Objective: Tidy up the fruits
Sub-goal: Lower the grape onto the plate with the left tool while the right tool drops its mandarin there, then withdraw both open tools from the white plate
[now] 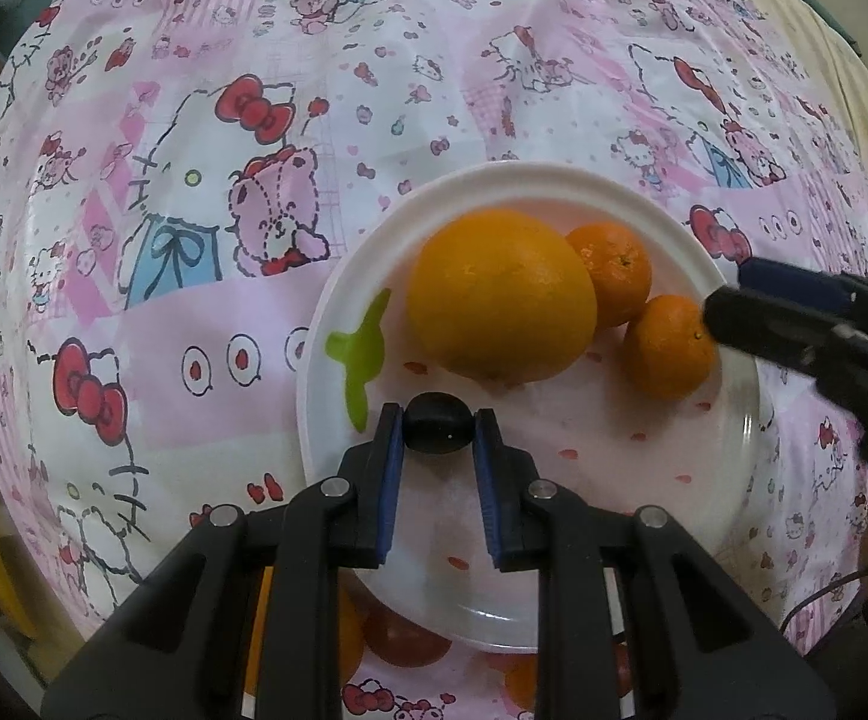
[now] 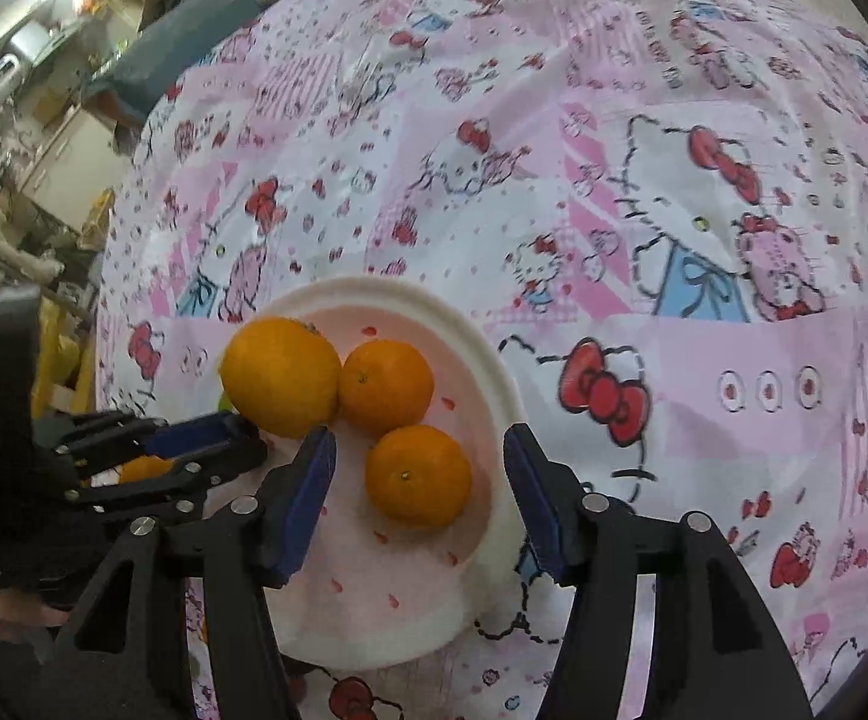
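Your left gripper [image 1: 439,435] is closed on a small dark fruit [image 1: 437,423], held over the near part of the white plate [image 1: 554,180]. The large orange [image 1: 500,294] lies directly ahead of the jaws, at frame centre. Your right gripper [image 2: 419,450] stands wide open and empty, bracketing the nearest mandarin [image 2: 418,476]. Release clear of the orange.

On the tablecloth [image 1: 206,324] sits a plate [image 1: 530,180]. On it, the large orange [image 1: 500,294] lies centrally, one mandarin [image 1: 614,270] touching it at two o'clock, another mandarin [image 1: 668,345] at four o'clock, a dark fruit [image 1: 437,423] at six.
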### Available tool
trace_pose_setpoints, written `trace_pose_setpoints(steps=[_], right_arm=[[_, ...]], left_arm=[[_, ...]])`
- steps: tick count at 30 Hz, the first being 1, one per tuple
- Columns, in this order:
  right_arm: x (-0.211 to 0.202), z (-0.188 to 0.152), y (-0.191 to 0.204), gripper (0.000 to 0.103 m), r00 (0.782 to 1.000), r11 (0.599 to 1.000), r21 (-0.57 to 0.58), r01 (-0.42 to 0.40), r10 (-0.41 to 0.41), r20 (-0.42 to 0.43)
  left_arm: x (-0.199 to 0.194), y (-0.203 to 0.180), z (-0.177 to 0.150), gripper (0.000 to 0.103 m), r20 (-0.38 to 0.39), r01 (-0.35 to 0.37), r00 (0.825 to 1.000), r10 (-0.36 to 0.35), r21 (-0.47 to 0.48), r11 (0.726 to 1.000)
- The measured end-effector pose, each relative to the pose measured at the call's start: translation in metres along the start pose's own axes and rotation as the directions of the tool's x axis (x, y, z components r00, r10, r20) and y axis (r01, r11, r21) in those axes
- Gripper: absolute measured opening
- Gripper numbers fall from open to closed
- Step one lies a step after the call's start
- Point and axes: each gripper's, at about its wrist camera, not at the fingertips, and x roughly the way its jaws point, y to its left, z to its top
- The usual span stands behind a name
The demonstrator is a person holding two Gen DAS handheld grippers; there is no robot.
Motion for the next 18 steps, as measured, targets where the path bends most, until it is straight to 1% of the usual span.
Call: trace_pose_setpoints(steps=[1,2,3,4,5,8,10,16,18], right_arm=[[-0.003,0.000,-0.002,0.061,1.000,1.000,0.008,-0.001,0.001,0.006],[-0.005,0.001,-0.003,0.062,1.000,1.000,0.018,-0.002,0.002,0.012],[-0.006,0.001,-0.005,0.062,1.000,1.000,0.026,-0.003,0.003,0.016],[-0.007,0.001,-0.007,0.062,1.000,0.999,0.035,-0.003,0.003,0.018],[-0.008,0.001,-0.008,0.062,1.000,0.999,0.042,-0.003,0.002,0.019],[-0.009,0.001,-0.010,0.062,1.000,0.999,0.054,0.000,-0.001,0.024],[-0.012,0.001,-0.010,0.062,1.000,0.998,0.058,-0.001,0.000,0.030],[-0.027,-0.004,-0.009,0.062,0.998,0.998,0.065,0.004,-0.008,0.059],[-0.035,-0.007,-0.008,0.066,0.997,0.997,0.075,0.005,-0.011,0.074]], left_arm=[[0.001,0.000,0.001,0.026,-0.004,0.001,1.000,-0.001,0.004,1.000],[0.001,-0.001,0.002,0.036,-0.005,0.005,1.000,-0.005,0.006,1.000],[-0.001,-0.004,0.002,0.042,0.002,0.007,1.000,-0.007,0.006,1.000],[-0.003,-0.005,0.003,0.052,0.012,0.012,1.000,-0.012,0.006,1.000],[-0.005,-0.007,0.003,0.058,0.021,0.013,1.000,-0.013,0.008,1.000],[-0.011,-0.007,0.005,0.069,0.043,0.009,0.999,-0.009,0.010,1.000],[-0.013,-0.006,0.005,0.071,0.050,0.009,0.999,-0.009,0.006,1.000],[-0.029,0.001,-0.001,0.071,0.089,0.003,0.996,-0.002,-0.018,1.000],[-0.038,0.001,-0.007,0.071,0.117,0.001,0.993,0.002,-0.032,0.999]])
